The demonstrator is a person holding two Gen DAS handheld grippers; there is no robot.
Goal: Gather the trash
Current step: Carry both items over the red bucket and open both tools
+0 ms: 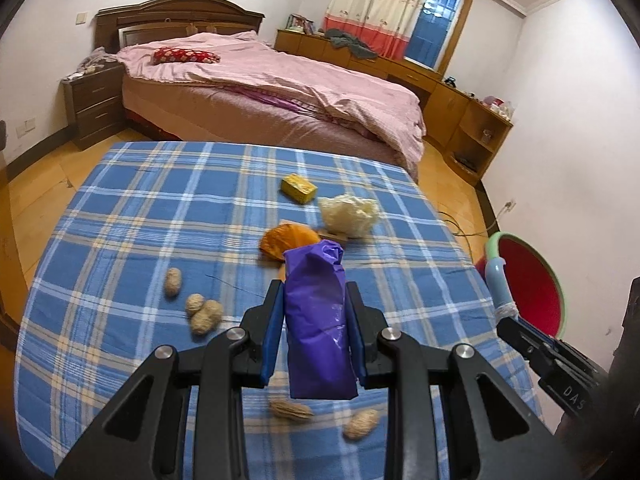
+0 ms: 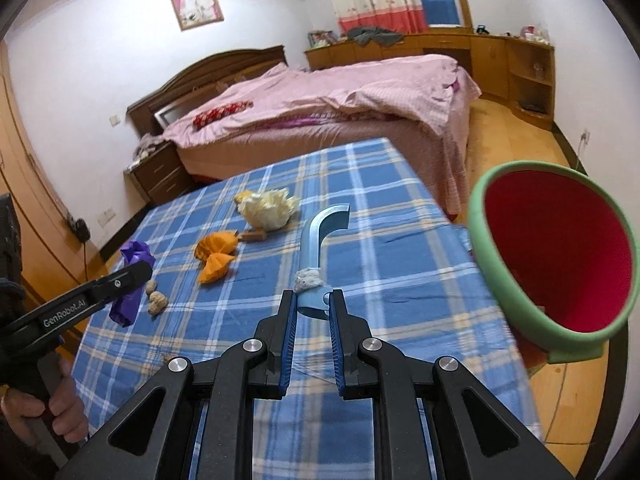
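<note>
A: What takes up most of the view?

B: A table under a blue plaid cloth (image 1: 140, 208), with a pink-quilted bed (image 1: 272, 96) behind it.

A: And the bin?

B: A round green bin with a red inside (image 2: 560, 256) hangs off the table's right edge. The right gripper (image 2: 313, 300) is clenched on its pale blue curved handle (image 2: 316, 236).

A: The left one?

B: The left gripper (image 1: 314, 292) grasps a crumpled purple plastic wrapper (image 1: 316, 320), lifted above the cloth.

A: What trash lies on the table?

B: A cream crumpled paper wad (image 1: 348, 214), orange crumpled paper (image 2: 216, 256), a small yellow box (image 1: 298, 188), and scattered tan peanut shells (image 1: 202, 312).
</note>
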